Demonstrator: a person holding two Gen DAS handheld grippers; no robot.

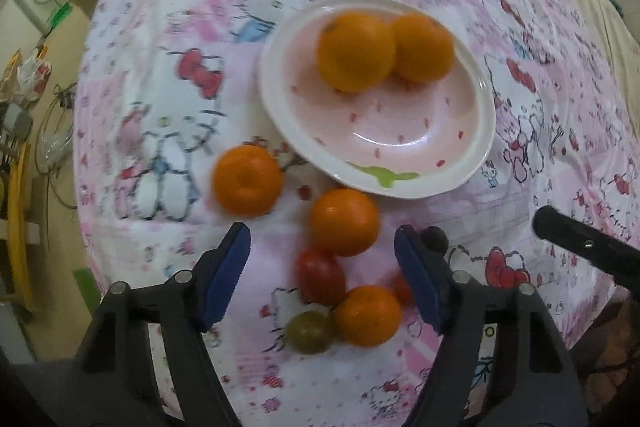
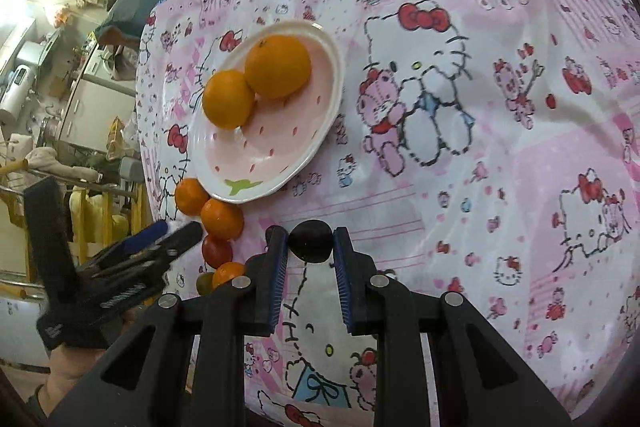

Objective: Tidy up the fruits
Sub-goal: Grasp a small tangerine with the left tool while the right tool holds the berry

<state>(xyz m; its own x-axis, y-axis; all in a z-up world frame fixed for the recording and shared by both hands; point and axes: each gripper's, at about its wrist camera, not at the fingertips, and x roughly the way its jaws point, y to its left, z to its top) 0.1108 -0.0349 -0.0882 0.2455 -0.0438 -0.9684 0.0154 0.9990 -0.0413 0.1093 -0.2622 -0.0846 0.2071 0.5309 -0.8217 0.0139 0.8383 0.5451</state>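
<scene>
Pink cat cloth (image 2: 460,155) covers the whole round table. On it sits my pink plate (image 1: 476,147) with two big oranges (image 1: 356,51) in it, touching each other.

My left gripper (image 1: 322,277) points almost straight down, and its blue pads stand apart with nothing squeezed. Right under it is a little pile of fruit. One orange (image 1: 344,221) lies between my fingertips, on the side toward the plate. Closer to me are a red tomato (image 1: 320,277), a second small orange (image 1: 368,315) and a green tomato (image 1: 309,331), all bunched up and touching. One more orange (image 1: 247,181) sits off to the left, just beside the plate's rim.

I think the orange between the fingertips is the one to take next. It is round, so I can pinch it from any side. The plate lies just past it, so it is a short hop. My left hand is much nearer to the pile than my right.

My right gripper (image 2: 311,241) is clenched on a small dark round fruit (image 2: 311,241), maybe a plum. It holds it up over bare cloth, near the plate's near edge.

My right camera shows that dark fruit pinched between its pads. My left camera shows only a dark ball (image 1: 434,238) peeking out behind its own finger. My left camera shows the whole pile well. My right one sees it squashed at the edge, partly behind my left gripper (image 2: 166,233).
</scene>
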